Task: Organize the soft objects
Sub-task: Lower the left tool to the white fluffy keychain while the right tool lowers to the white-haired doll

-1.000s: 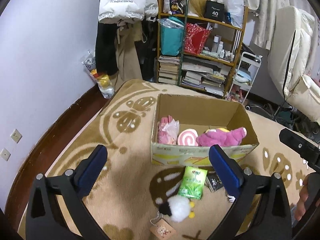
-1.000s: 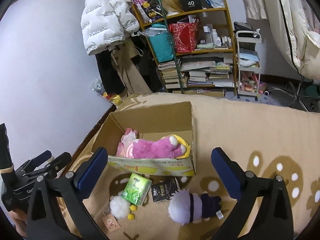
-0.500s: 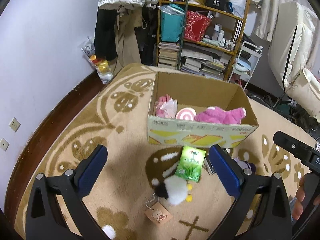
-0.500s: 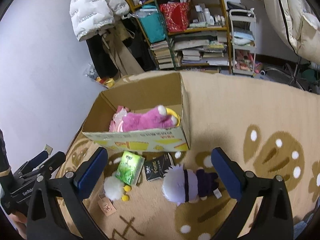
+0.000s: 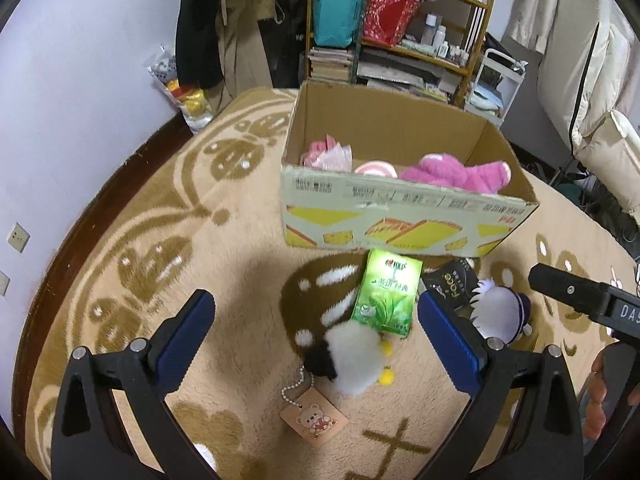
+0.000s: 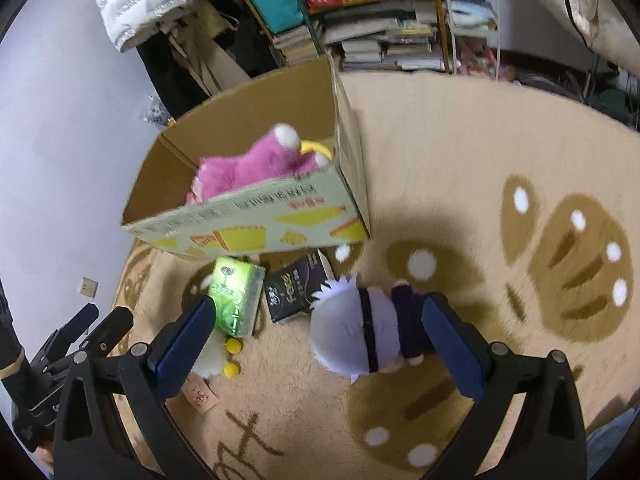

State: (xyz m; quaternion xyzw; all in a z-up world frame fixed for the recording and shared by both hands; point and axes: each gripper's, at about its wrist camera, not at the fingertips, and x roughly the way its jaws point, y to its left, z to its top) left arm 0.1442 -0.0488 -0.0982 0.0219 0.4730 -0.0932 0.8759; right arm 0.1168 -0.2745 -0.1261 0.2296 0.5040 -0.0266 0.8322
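Both grippers have dropped closer to the carpet (image 5: 168,216), jaws spread wide and empty. Left gripper (image 5: 316,336) hangs over the white pompom chick (image 5: 354,356); right gripper (image 6: 316,328) brackets the white-haired doll (image 6: 356,340). Beyond, touching the cardboard box (image 5: 400,216), lie a green tissue pack (image 5: 388,296) and a black pack (image 6: 294,290). Inside the box rests a pink plush (image 5: 456,176).

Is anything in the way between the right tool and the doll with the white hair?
Nothing visible is. The right tool is open and the white-haired doll lies on the rug right between its fingers, with bare space around it. The black packet and green packet lie off to the side.
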